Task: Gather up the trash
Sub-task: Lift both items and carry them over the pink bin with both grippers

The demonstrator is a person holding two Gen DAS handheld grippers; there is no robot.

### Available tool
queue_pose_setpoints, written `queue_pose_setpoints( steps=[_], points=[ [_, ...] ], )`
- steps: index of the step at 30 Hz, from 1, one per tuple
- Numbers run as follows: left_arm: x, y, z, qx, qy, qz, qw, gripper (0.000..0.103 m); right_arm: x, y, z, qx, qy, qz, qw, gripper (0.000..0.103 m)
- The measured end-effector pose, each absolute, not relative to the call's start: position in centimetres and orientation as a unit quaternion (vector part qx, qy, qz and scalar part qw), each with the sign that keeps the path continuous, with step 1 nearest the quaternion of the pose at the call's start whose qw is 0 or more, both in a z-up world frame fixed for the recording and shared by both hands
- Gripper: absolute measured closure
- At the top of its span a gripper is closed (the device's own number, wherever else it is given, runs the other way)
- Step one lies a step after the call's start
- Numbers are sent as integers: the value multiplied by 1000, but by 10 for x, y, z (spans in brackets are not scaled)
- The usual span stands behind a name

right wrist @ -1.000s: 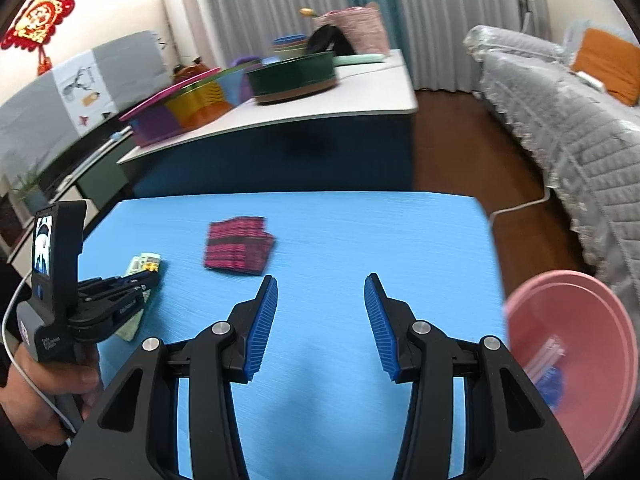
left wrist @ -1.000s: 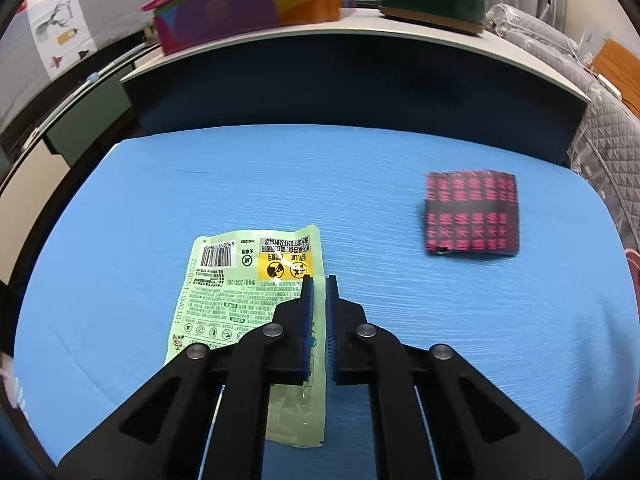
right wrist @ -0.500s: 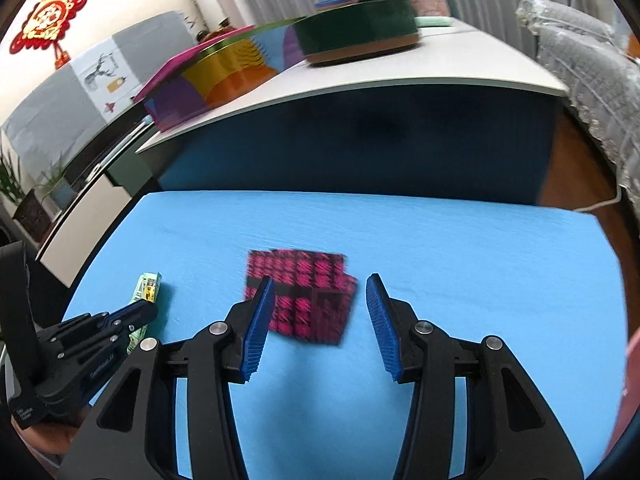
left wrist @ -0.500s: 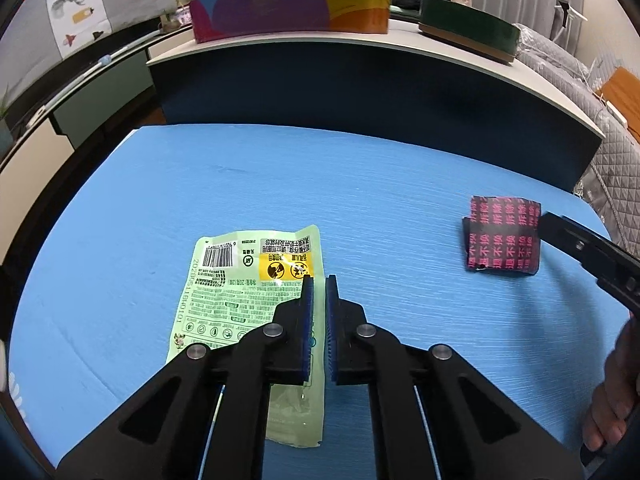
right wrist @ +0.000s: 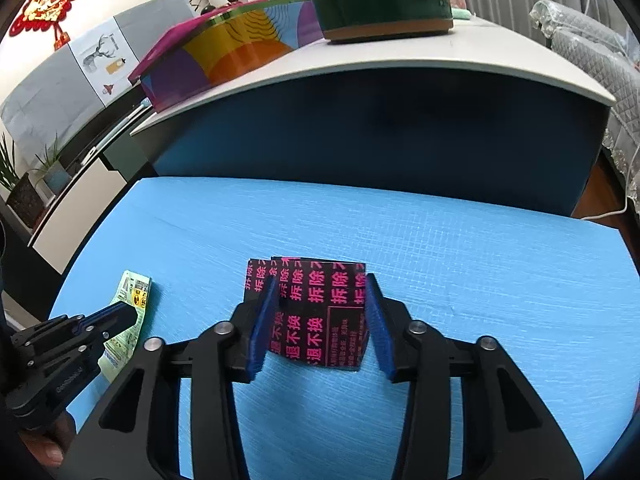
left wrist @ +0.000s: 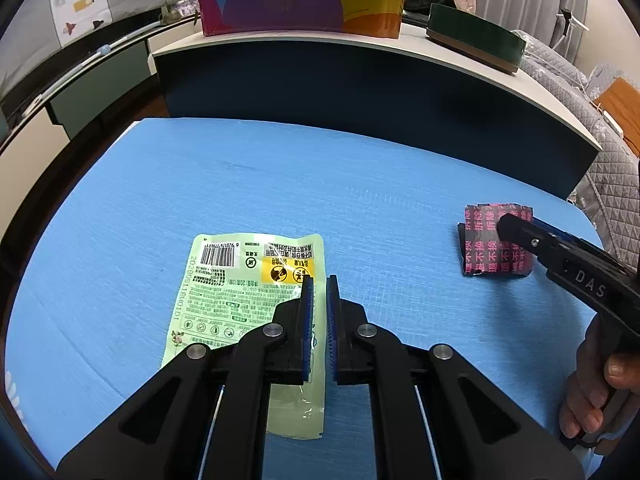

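Left wrist view: left gripper [left wrist: 319,280] w/ jaws nearly together, only a thin slit between the blue pads, nothing visibly pinched; its tips sit over the right edge of the green wrapper [left wrist: 248,292], which lies flat on the blue tabletop [left wrist: 280,184], barcode end toward the far side. To the right, well apart from it, the black-and-pink packet [left wrist: 486,246] lies near the tabletop's right edge, w/ the right gripper [left wrist: 510,226] reaching in from the right; a hand [left wrist: 596,392] holds its grip at lower right. Beyond the tabletop, a white-topped counter [left wrist: 460,56] carries a multicolour box [left wrist: 300,4] & a dark green round tin [left wrist: 476,36]. Right wrist view: right gripper [right wrist: 320,292] straddles the black-and-pink packet [right wrist: 316,312] at mid-width, jaws closing; blue pads stand at the packet's left & right sides, can't tell if they press yet. Packet sits centre of the tabletop [right wrist: 480,248], near side. Far left: green wrapper [right wrist: 130,308] under the left gripper [right wrist: 128,316], jaws narrow. Counter [right wrist: 400,64] w/ box & tin behind; red knot ornament [right wrist: 48,0] on the wall upper left.
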State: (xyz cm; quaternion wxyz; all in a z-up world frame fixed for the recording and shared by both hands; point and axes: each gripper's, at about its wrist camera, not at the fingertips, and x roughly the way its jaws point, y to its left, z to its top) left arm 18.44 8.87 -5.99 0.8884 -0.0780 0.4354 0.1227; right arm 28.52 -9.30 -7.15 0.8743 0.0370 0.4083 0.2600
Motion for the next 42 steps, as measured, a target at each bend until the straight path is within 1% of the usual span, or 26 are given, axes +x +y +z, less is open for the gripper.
queue_pose_setpoints(
  steps=[1,3,5,7,9,10,11,19,20,22,23,24,27,42],
  points=[
    [184,89,-60,-76,436,122,888,93,284,-95,-71,39,408,260,874,66],
    [183,88,-60,-70,433,127,890,75,277,-101,-67,43,402,259,878,69],
    [183,86,-61,-57,430,132,891,65,270,-106,-63,47,396,259,880,75],
    [185,84,-64,-50,433,132,891,65,263,-112,-59,58,392,264,880,86],
    [189,83,-66,-44,437,131,889,64,256,-117,-56,62,389,265,880,91],
    [191,82,-67,-40,438,133,888,64,250,-118,-55,59,388,264,881,96],
    [193,81,-68,-35,438,135,888,64,246,-119,-55,56,388,265,881,98],
    [206,72,-74,4,443,161,882,64,217,-136,-49,50,386,260,884,99],
    [207,72,-74,9,442,163,882,64,214,-139,-48,50,384,259,885,99],
    [208,72,-74,12,443,165,881,74,206,-147,-44,50,382,257,886,99],
    [208,72,-74,13,445,167,880,85,203,-149,-42,49,381,256,887,99],
    [208,73,-73,12,447,170,878,90,199,-153,-39,50,380,256,888,99],
    [205,74,-71,12,442,175,879,98,189,-161,-33,50,375,255,890,99],
    [162,48,-19,2,372,134,919,102,133,-180,6,30,343,235,909,99]
  ],
)
